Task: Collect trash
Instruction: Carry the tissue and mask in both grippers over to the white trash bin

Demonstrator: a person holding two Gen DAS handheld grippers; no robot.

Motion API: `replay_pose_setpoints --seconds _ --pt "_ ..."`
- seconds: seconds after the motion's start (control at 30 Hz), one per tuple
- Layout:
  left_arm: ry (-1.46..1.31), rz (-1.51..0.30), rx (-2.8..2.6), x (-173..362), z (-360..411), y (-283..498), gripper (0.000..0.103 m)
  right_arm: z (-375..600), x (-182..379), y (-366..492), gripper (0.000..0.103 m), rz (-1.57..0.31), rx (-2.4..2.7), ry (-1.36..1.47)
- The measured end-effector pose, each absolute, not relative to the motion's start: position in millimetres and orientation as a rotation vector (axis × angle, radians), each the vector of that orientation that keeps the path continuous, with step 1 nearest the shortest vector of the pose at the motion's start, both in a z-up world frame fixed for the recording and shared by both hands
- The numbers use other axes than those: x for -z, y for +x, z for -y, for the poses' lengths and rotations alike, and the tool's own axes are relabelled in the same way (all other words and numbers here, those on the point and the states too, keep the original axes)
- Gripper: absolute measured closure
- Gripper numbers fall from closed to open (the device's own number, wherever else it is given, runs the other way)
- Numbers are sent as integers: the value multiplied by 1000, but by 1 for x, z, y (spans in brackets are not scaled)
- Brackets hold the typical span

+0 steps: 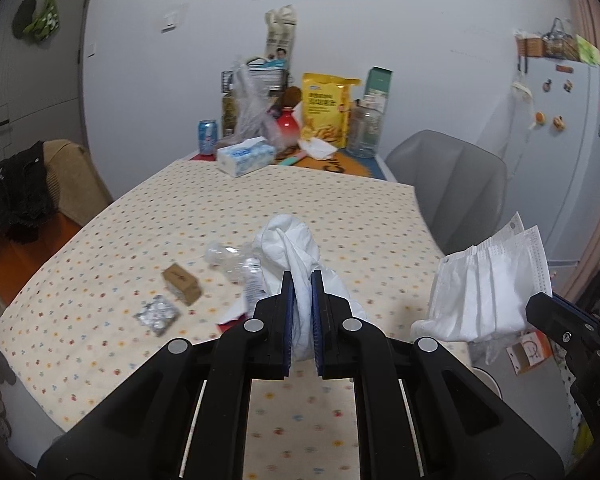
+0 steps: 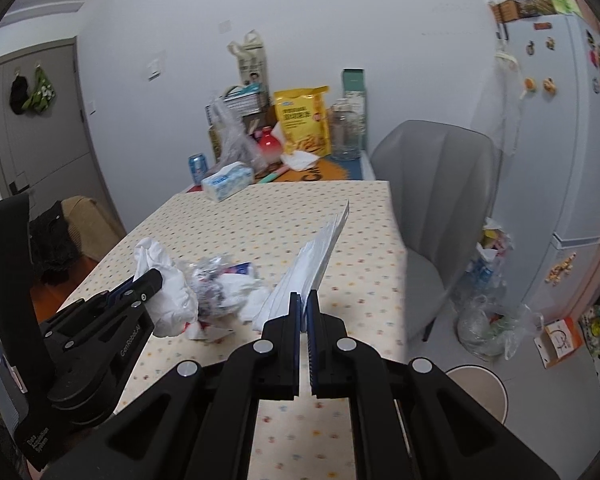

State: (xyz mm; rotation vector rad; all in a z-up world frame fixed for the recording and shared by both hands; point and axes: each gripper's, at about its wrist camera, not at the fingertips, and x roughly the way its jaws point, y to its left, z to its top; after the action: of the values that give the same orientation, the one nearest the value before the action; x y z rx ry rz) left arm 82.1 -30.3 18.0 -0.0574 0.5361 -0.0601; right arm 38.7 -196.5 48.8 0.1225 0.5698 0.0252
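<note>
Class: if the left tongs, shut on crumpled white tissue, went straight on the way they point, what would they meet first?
Probably the crushed clear plastic bottle on the dotted tablecloth, just beyond the left tongs and their crumpled white tissue; depth is unclear.

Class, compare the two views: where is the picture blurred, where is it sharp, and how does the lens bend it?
Left wrist view: the box and blister pack are smeared, the left gripper sharp; table edges bow, corners dark. Right wrist view: the crumpled trash is blurred, the right gripper crisp; the same curving.
</note>
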Motion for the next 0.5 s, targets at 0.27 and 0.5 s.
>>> replay_pose_setpoints --seconds 0.27,0.5 --pt "8 -538 169 -22 106 78 94 271 -44 18 99 -556 91 196" --pt "64 -567 255 -13 172 83 94 333 -27 8 99 -571 181 258"
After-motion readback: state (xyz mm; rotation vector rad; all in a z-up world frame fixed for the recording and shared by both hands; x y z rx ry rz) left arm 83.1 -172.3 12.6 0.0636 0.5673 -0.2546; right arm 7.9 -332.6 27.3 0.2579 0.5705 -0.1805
